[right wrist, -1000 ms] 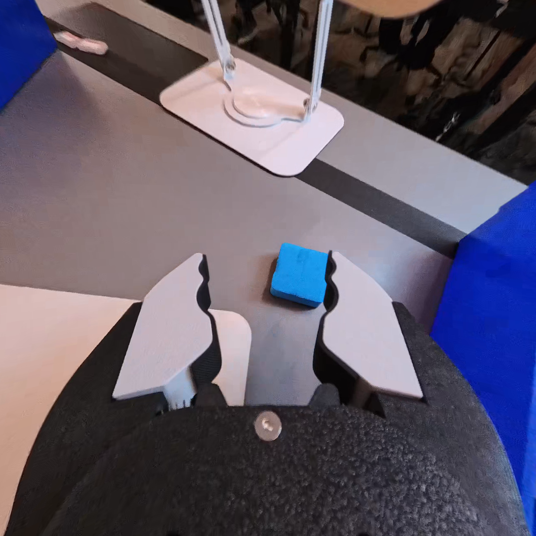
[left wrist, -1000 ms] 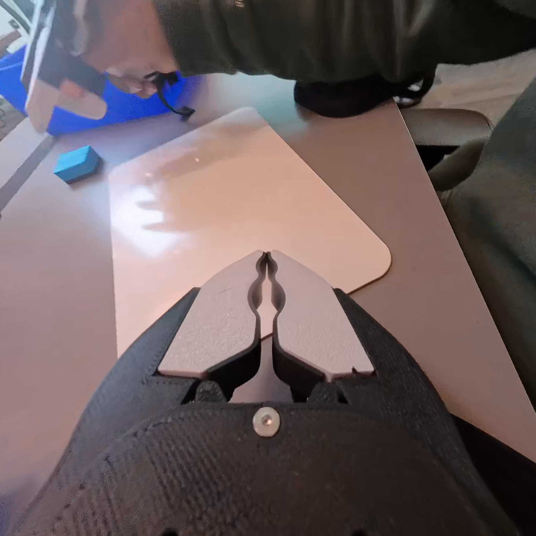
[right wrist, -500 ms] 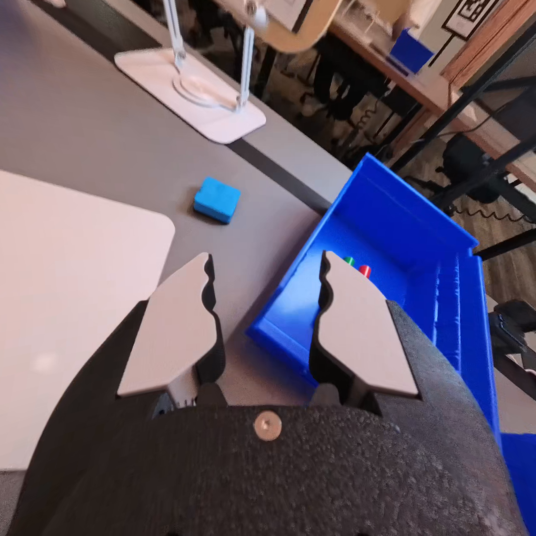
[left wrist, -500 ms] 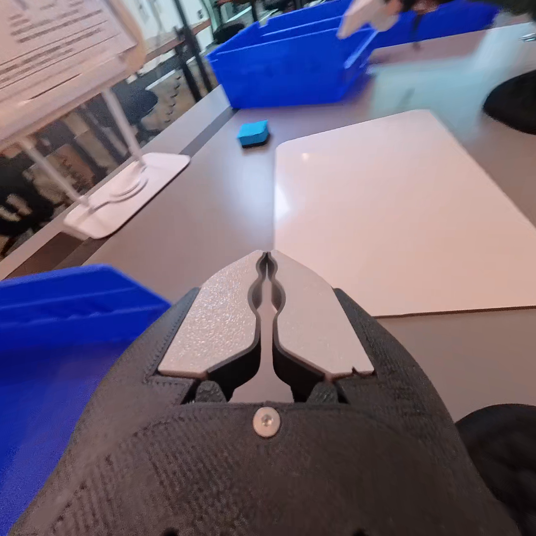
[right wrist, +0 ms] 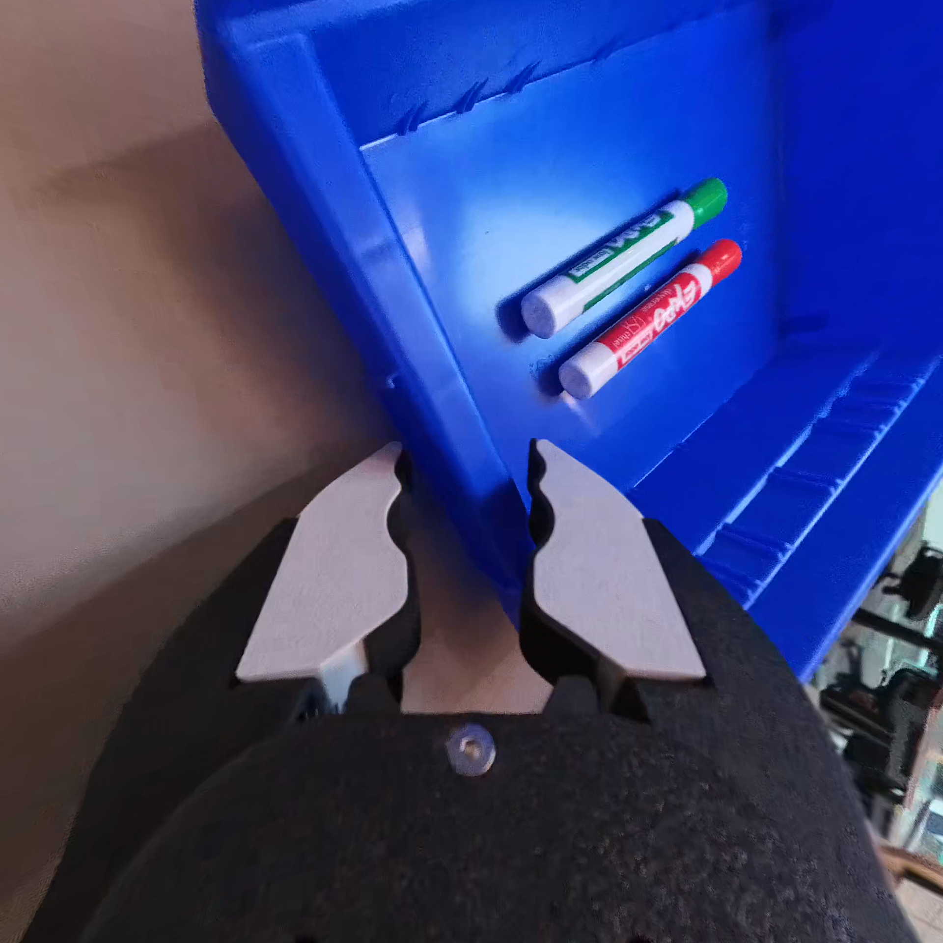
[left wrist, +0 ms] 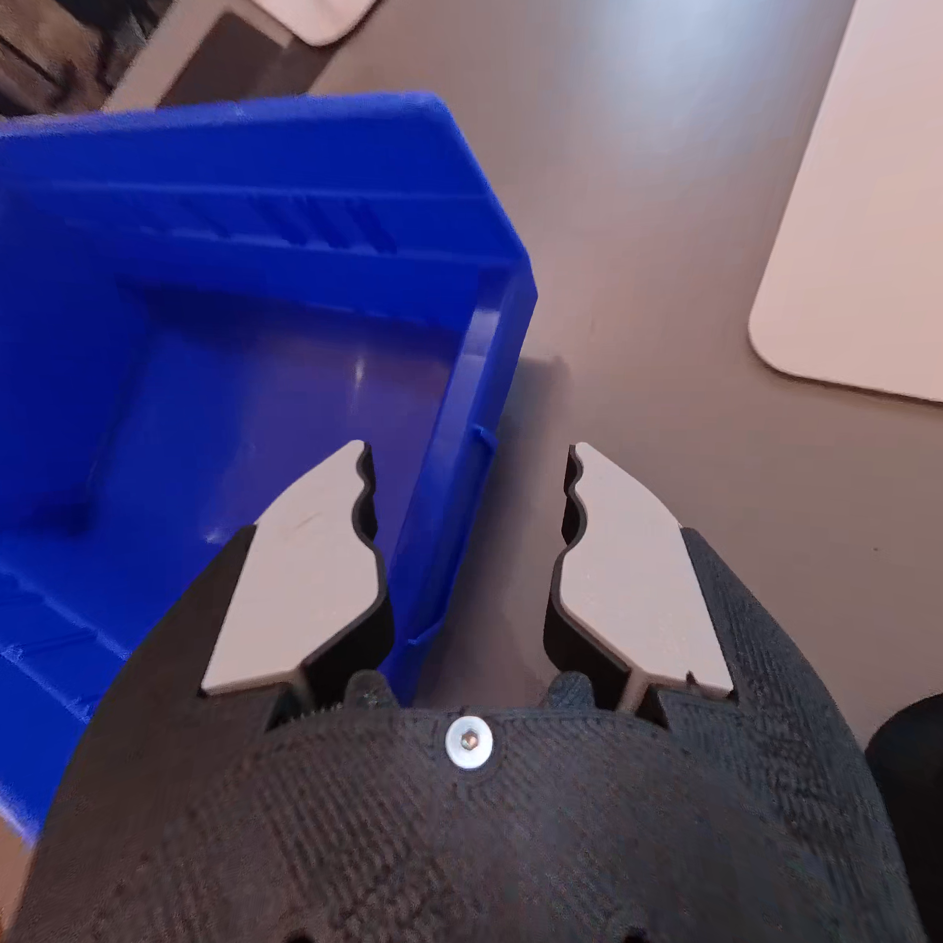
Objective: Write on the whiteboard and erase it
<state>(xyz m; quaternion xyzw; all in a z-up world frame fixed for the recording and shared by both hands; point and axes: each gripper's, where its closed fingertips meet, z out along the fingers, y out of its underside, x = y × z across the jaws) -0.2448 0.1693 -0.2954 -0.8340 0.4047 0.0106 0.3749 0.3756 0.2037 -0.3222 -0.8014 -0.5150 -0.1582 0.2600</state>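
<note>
Fetching a pen: my right gripper (right wrist: 464, 449), fingers half-spread and empty, must reach the green-capped white marker (right wrist: 620, 257) in the blue plastic bin (right wrist: 357, 240); left gripper (left wrist: 469, 449) gapes empty.

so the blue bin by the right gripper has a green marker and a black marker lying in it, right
Not quite: the second marker is red, not black. The right wrist view shows a green marker and a red marker lying side by side in the blue bin by the right gripper.

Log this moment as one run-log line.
left tongs: open, by empty bin | right tongs: open, at bin with green marker, red marker | whiteboard: blank
</note>
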